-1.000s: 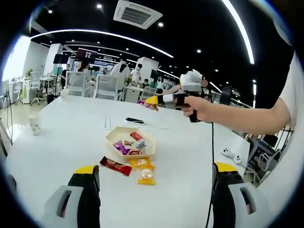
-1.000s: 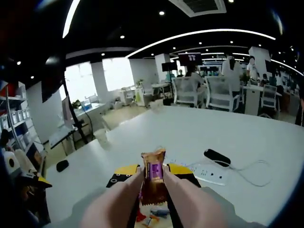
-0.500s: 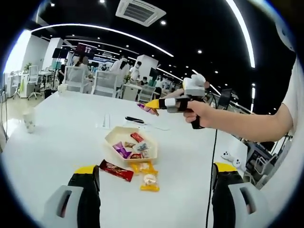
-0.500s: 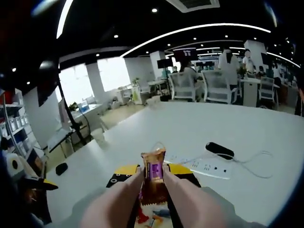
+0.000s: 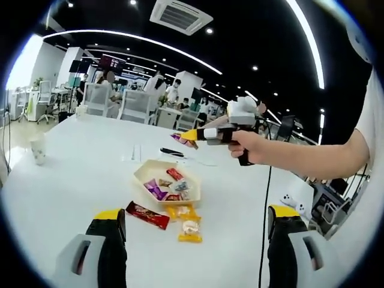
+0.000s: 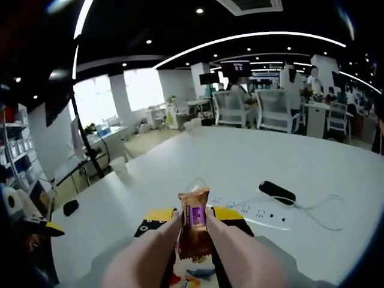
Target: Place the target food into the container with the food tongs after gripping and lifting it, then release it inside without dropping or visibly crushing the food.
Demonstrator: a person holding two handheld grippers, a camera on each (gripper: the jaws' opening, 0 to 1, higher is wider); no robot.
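Hanging spread wide near the table edge, the left gripper (image 5: 195,231) holds nothing. Beyond it loose snacks (image 5: 183,219) touch the container (image 5: 167,180). Above the container, the right gripper (image 6: 193,223) pinches a wrapped candy (image 6: 193,231) with tongs (image 6: 180,252).

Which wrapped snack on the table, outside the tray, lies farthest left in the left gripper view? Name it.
The dark red bar. It lies left of the two yellow packets, apart from the tray.
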